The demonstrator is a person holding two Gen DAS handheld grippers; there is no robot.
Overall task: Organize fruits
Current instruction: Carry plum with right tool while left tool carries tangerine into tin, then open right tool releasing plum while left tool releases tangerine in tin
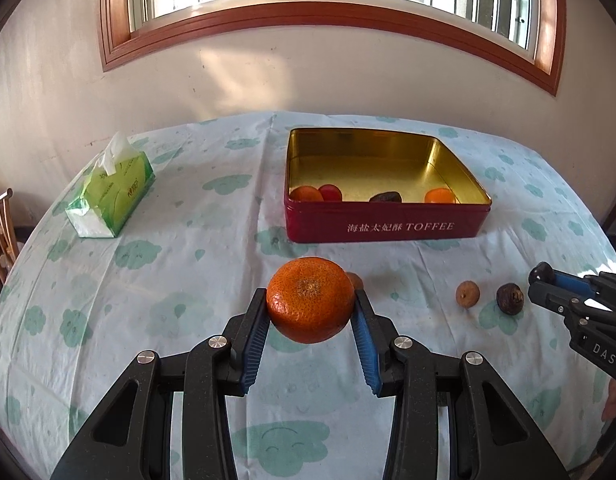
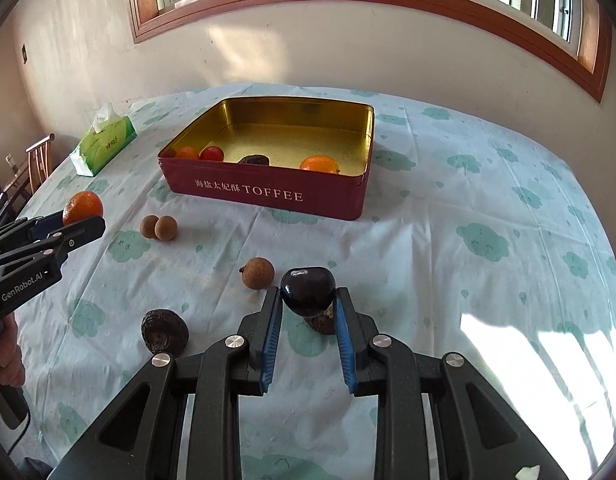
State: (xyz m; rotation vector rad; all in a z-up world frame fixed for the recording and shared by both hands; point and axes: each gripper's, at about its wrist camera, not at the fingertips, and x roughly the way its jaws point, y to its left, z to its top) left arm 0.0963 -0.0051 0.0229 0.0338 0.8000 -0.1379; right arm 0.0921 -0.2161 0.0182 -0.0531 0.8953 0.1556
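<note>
Gripping a pitted orange mandarin (image 1: 310,300), left gripper (image 1: 310,304); right gripper (image 2: 308,300) clamps glossy dark chestnut (image 2: 308,290).

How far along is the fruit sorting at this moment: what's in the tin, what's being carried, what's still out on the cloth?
Done: the red toffee tin already holds four fruits along its near wall.

In hand: the left tongs grip an orange; the right tongs grip a dark glossy fruit.

Left on the tablecloth: two small brown fruits together, one more brown fruit, a dark ridged one, another partly hidden under the right tongs.
</note>
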